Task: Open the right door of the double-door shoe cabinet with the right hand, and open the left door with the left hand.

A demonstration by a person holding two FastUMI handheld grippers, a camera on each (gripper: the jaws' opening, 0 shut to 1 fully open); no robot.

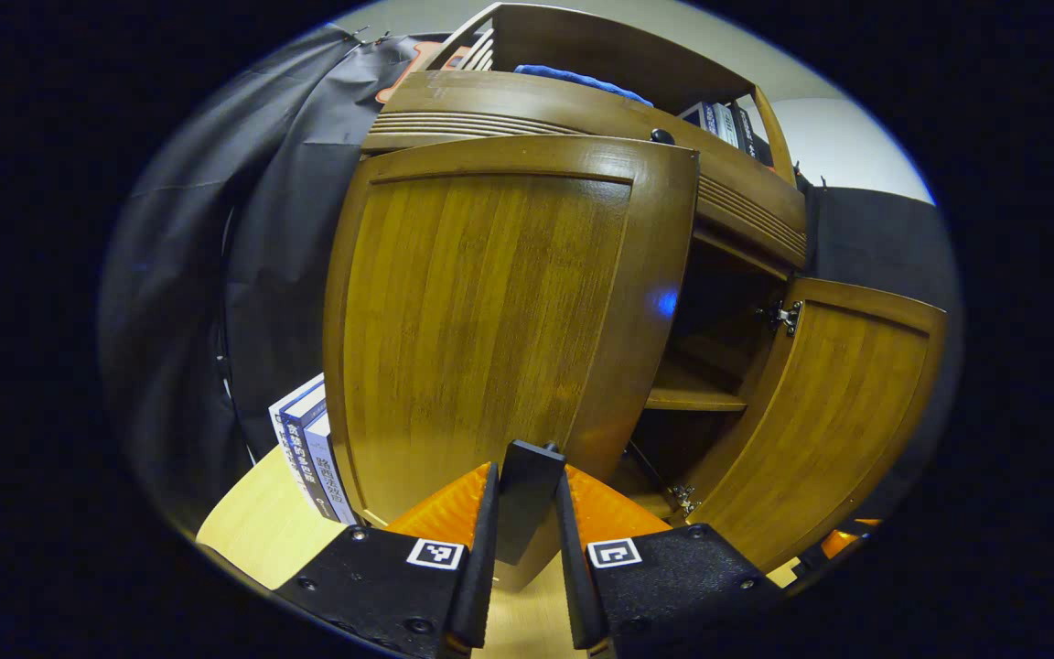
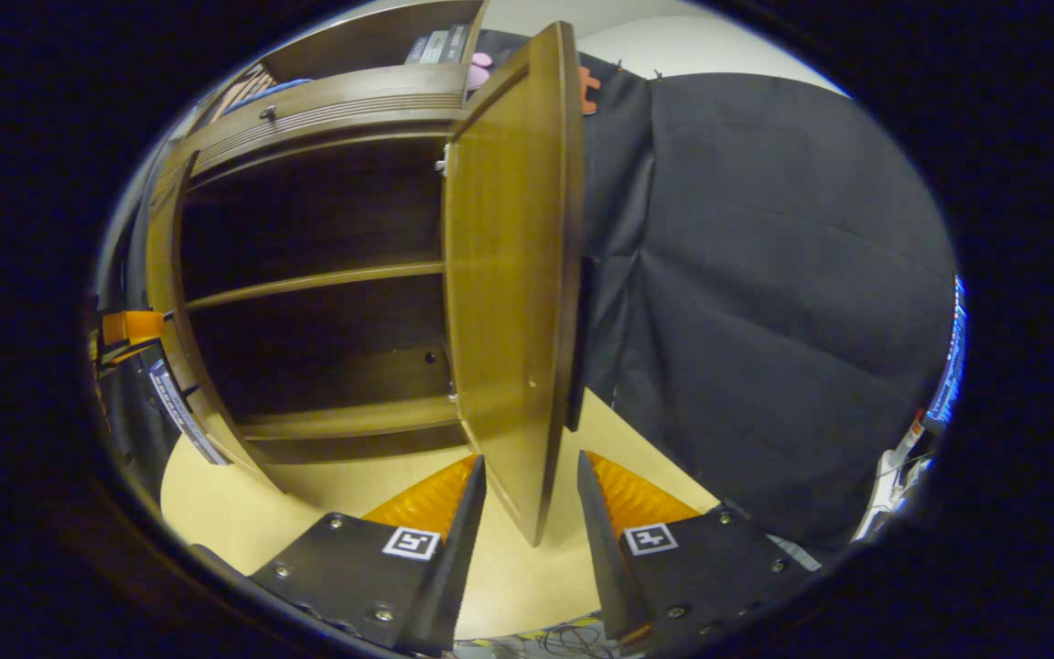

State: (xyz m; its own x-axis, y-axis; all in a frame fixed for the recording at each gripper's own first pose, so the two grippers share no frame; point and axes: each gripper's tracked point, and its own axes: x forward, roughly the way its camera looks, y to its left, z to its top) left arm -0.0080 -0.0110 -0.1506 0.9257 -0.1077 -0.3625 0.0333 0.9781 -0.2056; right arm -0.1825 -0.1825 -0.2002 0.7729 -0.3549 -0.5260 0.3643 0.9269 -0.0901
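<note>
Doors both swung out from the shoe cabinet [image 2: 307,119]. Left gripper [image 1: 527,513]: my two fingers press on the dark handle [image 1: 527,499] at the free edge of the left door [image 1: 481,311], which stands partly open; dark gap and shelf [image 1: 696,398] to its right, books [image 1: 307,448] just beside its hinge side. Right gripper [image 2: 527,503]: fingers spread, straddling the lower edge of the right door [image 2: 509,275] without touching it. Bare light floor [image 2: 381,480] before the shelves; black cloth [image 2: 765,302] hangs beyond the door
</note>
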